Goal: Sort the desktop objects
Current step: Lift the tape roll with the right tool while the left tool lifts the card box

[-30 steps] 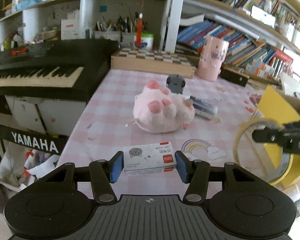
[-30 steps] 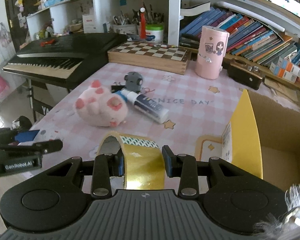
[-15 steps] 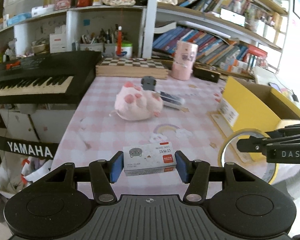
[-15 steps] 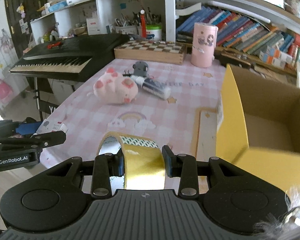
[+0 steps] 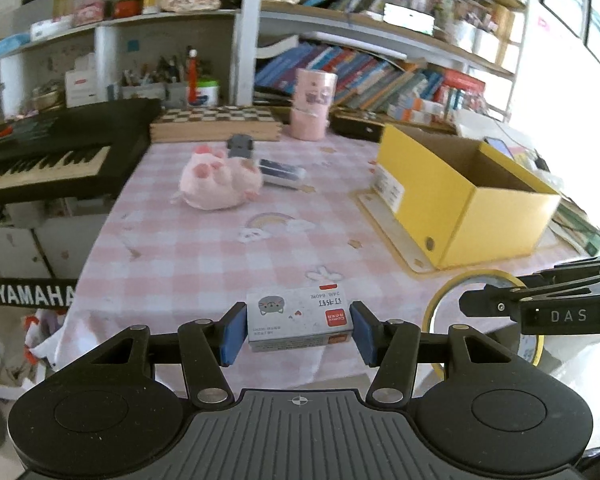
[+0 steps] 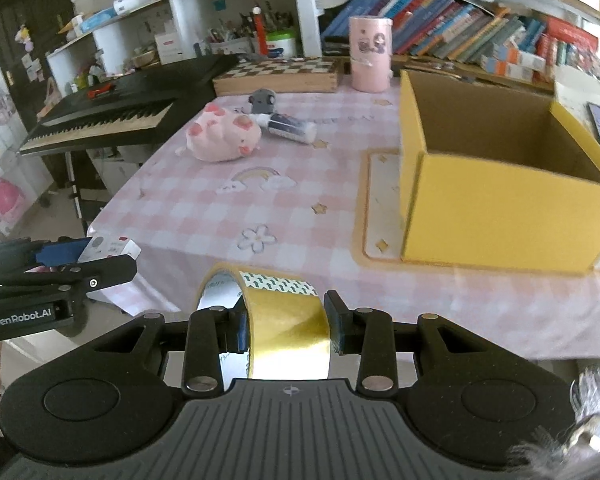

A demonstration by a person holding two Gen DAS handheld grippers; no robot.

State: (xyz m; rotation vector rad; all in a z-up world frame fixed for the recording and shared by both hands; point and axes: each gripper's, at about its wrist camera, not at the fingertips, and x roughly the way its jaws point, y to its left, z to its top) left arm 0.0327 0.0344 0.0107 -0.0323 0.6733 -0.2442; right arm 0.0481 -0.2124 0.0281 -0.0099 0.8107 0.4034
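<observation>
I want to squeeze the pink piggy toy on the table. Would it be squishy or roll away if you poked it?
The pink plush pig looks soft and stuffed, so it would probably squash and feel light. It lies on its side with its feet up, rounded underneath, so a poke might rock or tumble it. On the checked tablecloth, fuzzy fabric likely won't slide far.

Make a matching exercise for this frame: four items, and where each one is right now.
Items:
1. staple box
2. tape roll
3. plush pig
4. yellow box

Places:
A. lying on the tablecloth beside a tube
B. between the left jaws
C. standing open on the table's right side
D. between the right jaws

Pairs: 1-B, 2-D, 3-A, 4-C
</observation>
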